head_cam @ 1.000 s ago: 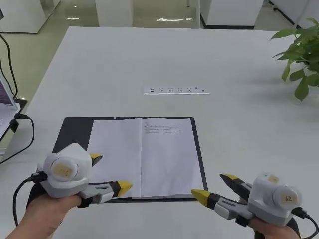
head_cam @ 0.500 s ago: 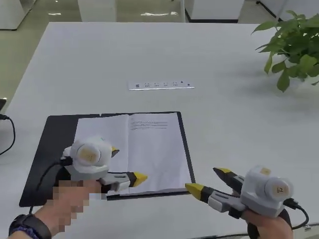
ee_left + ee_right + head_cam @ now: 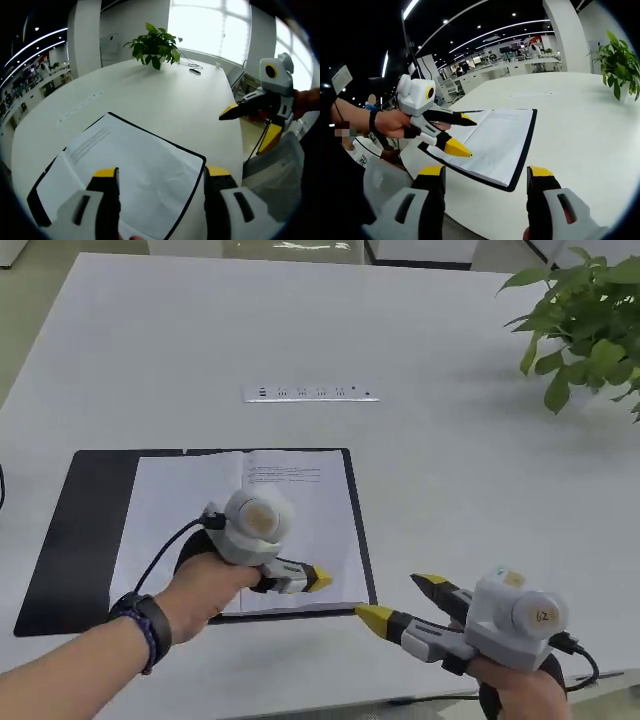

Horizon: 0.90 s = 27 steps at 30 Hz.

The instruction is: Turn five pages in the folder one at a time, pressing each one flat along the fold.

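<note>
Lying open on the table (image 3: 480, 460), the folder (image 3: 85, 530) has its fold running away from the person, and the free edge of the right page (image 3: 305, 505) faces the right gripper (image 3: 400, 598). The left gripper (image 3: 161, 172) is nearer, over that page's lower part, jaws wide apart and holding nothing; whether it touches paper I cannot tell. The right gripper hangs just off the folder's near right corner, jaws also spread, empty.

At the bottom of the frame, the right gripper (image 3: 486, 172) has its jaws spread before the open folder (image 3: 505, 135) at centre. From the left, the left gripper (image 3: 462, 134), jaws apart, reaches over the pages, perhaps touching them.
</note>
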Tool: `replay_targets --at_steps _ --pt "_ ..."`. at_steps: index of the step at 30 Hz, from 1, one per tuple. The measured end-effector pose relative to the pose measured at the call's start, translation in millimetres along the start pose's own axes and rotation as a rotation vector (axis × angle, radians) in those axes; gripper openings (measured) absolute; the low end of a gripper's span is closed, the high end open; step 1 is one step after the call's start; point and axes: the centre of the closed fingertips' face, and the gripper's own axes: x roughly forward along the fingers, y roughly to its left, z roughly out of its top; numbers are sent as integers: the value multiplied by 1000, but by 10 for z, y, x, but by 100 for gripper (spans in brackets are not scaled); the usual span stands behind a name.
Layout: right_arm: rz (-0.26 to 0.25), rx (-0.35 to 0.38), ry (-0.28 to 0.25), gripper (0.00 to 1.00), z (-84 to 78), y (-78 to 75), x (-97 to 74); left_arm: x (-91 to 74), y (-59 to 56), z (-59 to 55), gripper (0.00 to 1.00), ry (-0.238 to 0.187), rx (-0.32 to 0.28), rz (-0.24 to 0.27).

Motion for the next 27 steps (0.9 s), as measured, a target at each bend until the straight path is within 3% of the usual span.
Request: replay_targets --at_steps 4,7,16,22,27 --pt "-1 5 6 64 -16 -5 3 172 -108 18 68 14 17 -20" --pt "-2 8 9 64 -22 -16 9 317 -149 -41 67 37 24 -28" --pt "-1 13 27 63 -58 -59 56 555 -268 -145 67 72 31 -45" --pt "6 19 43 63 -72 -74 111 639 -227 -190 68 81 24 -19" --pt "8 27 47 62 -71 -92 141 686 -209 -293 68 106 92 6"
